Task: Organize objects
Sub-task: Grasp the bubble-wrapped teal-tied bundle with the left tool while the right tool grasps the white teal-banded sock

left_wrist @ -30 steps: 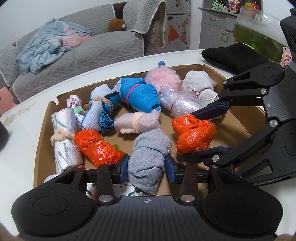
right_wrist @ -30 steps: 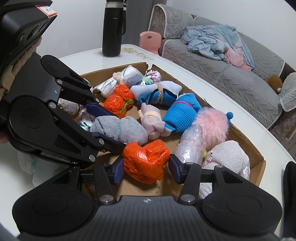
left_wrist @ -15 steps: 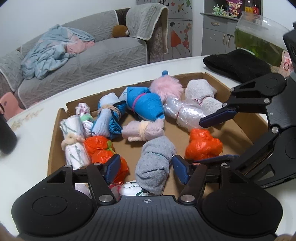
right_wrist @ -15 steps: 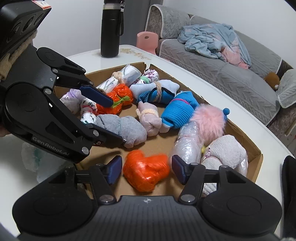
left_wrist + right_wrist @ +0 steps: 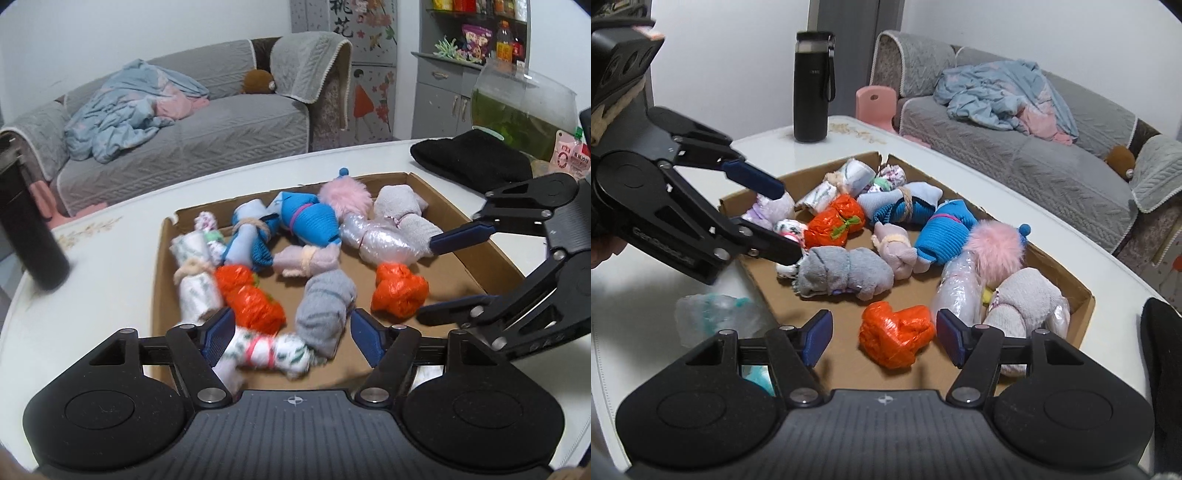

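Left wrist view: left gripper [image 5: 291, 330] spread, jaws just been opening, pads clear of everything. Grey sock roll [image 5: 323, 308] lying loose in the gap on the floor of the cardboard tray [image 5: 159, 266], white floral bundle [image 5: 266, 352] also between the pads, nearer the left one. Right gripper [image 5: 439, 275] coming in from the right, spread, orange bag bundle [image 5: 399, 290] on the tray floor just short of its fingertips, untouched.

Right wrist view: right gripper [image 5: 881, 339] jaws just been opening, same orange bundle [image 5: 895, 334] sitting between the pads, gaps both sides, not pinched. Left gripper [image 5: 783, 223] at left over the tray's near corner, gaping. Remaining rolls (blue, pink fluffy, clear-wrapped, second orange) clustered toward the tray's far side. Black bottle [image 5: 811, 86] upright on the white table [image 5: 768, 144] beyond the tray.
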Demonstrator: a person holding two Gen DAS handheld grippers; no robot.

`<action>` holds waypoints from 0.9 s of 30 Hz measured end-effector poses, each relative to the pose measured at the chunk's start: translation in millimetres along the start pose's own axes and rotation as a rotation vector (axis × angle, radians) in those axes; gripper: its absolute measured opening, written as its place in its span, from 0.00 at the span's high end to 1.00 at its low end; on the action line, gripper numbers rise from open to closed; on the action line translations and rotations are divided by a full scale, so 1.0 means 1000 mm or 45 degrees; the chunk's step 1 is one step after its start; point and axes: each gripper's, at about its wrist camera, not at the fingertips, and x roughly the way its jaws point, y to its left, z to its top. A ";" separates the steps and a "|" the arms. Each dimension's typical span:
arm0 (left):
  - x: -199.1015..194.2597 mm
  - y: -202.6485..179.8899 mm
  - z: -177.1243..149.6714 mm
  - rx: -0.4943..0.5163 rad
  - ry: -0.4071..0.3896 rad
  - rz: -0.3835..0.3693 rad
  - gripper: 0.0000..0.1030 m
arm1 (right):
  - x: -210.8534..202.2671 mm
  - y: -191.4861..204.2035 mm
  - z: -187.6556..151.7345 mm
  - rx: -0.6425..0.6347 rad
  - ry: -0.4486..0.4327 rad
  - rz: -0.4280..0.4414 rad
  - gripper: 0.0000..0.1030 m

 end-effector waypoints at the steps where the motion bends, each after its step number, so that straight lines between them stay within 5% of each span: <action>1: -0.005 0.002 -0.004 -0.008 -0.002 0.000 0.24 | -0.005 0.002 -0.002 0.013 -0.012 -0.001 0.41; 9: -0.035 0.000 -0.047 -0.052 -0.011 -0.082 0.17 | -0.032 0.031 -0.034 0.157 -0.093 -0.005 0.37; 20: 0.002 -0.032 -0.065 0.022 0.077 -0.126 0.18 | -0.038 0.036 -0.074 0.387 -0.106 -0.031 0.37; 27: 0.013 -0.030 -0.069 0.029 0.083 -0.116 0.27 | -0.032 0.038 -0.075 0.417 -0.117 -0.046 0.37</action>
